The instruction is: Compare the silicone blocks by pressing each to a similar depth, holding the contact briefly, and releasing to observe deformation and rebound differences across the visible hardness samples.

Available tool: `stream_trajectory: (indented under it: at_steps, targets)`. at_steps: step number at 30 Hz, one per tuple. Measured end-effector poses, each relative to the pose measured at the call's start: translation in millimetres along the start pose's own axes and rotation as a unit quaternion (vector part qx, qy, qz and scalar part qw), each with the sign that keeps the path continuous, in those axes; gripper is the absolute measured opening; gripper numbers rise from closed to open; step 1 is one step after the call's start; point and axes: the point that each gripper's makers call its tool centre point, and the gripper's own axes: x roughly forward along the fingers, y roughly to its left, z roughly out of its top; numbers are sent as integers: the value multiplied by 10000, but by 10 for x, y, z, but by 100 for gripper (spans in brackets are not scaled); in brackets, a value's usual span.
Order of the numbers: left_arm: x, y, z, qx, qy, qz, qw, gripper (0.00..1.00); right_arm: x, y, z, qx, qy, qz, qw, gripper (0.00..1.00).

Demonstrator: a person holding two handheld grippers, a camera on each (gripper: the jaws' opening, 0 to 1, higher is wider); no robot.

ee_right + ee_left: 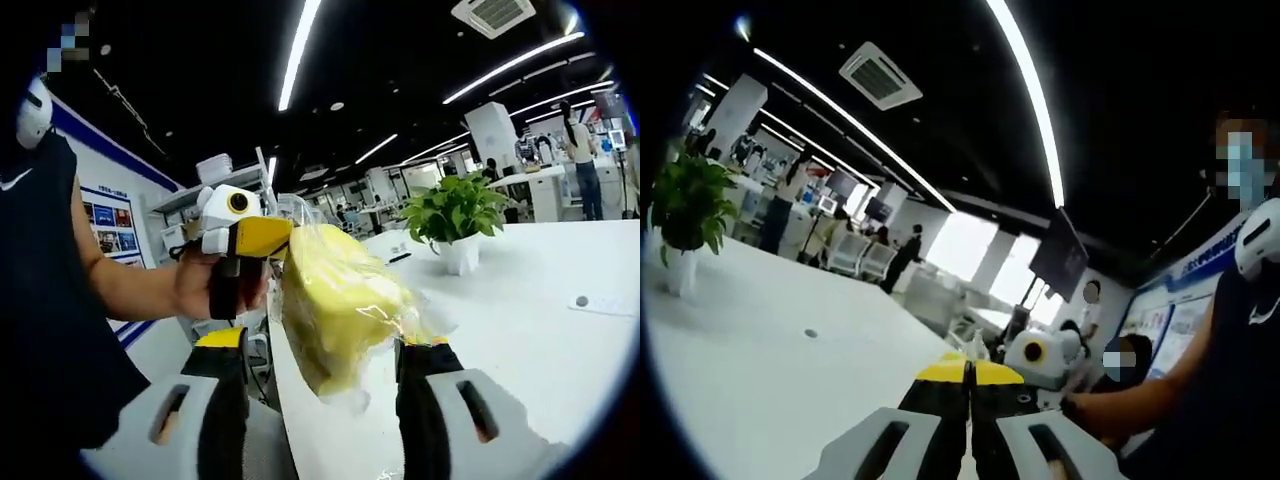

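Note:
A yellow silicone block [335, 295] in a crinkled clear plastic wrap hangs above the table edge. My right gripper [322, 345] is shut on it, one black finger [225, 395] on each side. In the right gripper view my left gripper [245, 238] comes in from the left, held by a hand [200, 285]. Its yellow tip rests against the top edge of the wrap. In the left gripper view the left gripper [968, 372] has its yellow-tipped jaws pressed together. The white body of the right gripper [1040, 355] sits just beyond them. I cannot tell whether wrap is pinched between the left jaws.
A long white table [520, 330] stretches away, with a potted plant [455, 215] [685, 210] on it and a small round mark [811, 333]. A person's arm [1130, 410] and dark-clothed torso [50, 330] stand close beside the table edge. People and desks fill the far office.

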Motion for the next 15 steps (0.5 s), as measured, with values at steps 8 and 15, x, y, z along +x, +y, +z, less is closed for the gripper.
stream_trajectory:
  at_steps: [8, 15]
  targets:
    - [-35, 67, 59, -80, -86, 35, 9999, 0, -224, -235, -26, -232, 6, -664, 9975, 90]
    - [-62, 141, 63, -164, -92, 88, 9998, 0, -599, -430, -60, -410, -17, -1238, 9915, 96]
